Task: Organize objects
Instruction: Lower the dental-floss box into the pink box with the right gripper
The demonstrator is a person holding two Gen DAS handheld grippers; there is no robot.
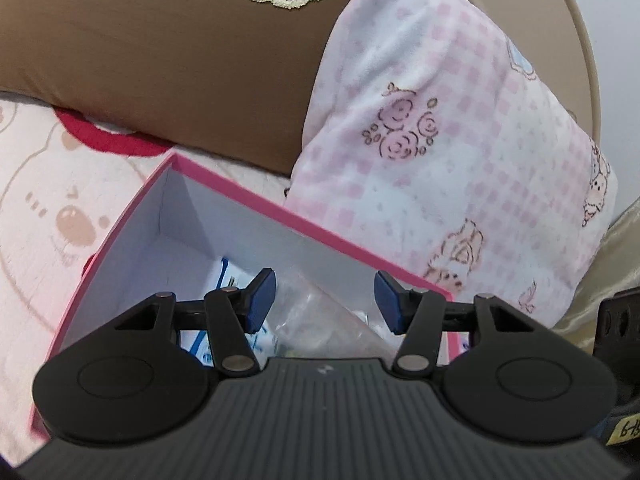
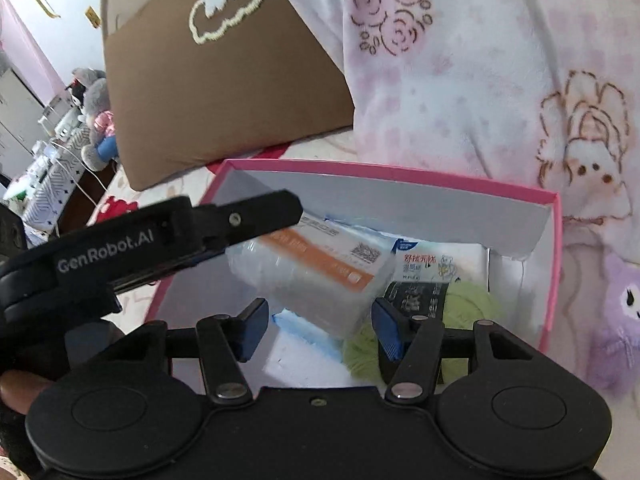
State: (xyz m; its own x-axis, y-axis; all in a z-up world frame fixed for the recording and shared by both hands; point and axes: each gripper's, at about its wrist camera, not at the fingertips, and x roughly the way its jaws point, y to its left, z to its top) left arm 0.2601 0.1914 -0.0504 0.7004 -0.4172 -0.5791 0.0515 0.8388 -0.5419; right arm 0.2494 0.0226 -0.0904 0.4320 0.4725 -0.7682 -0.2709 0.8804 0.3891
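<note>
Pink card forms the outer wall of the box (image 2: 554, 272), which rests open-topped on the bed (image 1: 60, 208), close to the bed's head edge where a brown pillow (image 1: 160, 64) and a pink-checked pillow (image 1: 440, 140) lean side by side. We see the box interior is white. Inside it, from the right wrist view, lie a clear plastic pack with an orange label (image 2: 320, 272), a white tissue packet with blue print (image 2: 436, 262), a ball of light green yarn (image 2: 476, 300) with a black label band, and a pale blue item (image 2: 304, 330) beneath the clear pack. The left gripper (image 1: 325, 300) hangs above the box with its blue-padded fingers (image 1: 262, 300) apart; a crumpled clear wrapper (image 1: 316, 316) shows in the gap below, and we cannot tell whether either pad touches it. The right gripper (image 2: 318, 330) hangs above the near side of the box, fingers (image 2: 388, 330) apart; the corner of the clear pack lies in the gap, with no pad seen pressing on it. In the right wrist view the left gripper's black body (image 2: 160, 240) reaches over the box's left wall. A grey plush toy (image 2: 94, 120) sits beyond the bed's far left corner.
</note>
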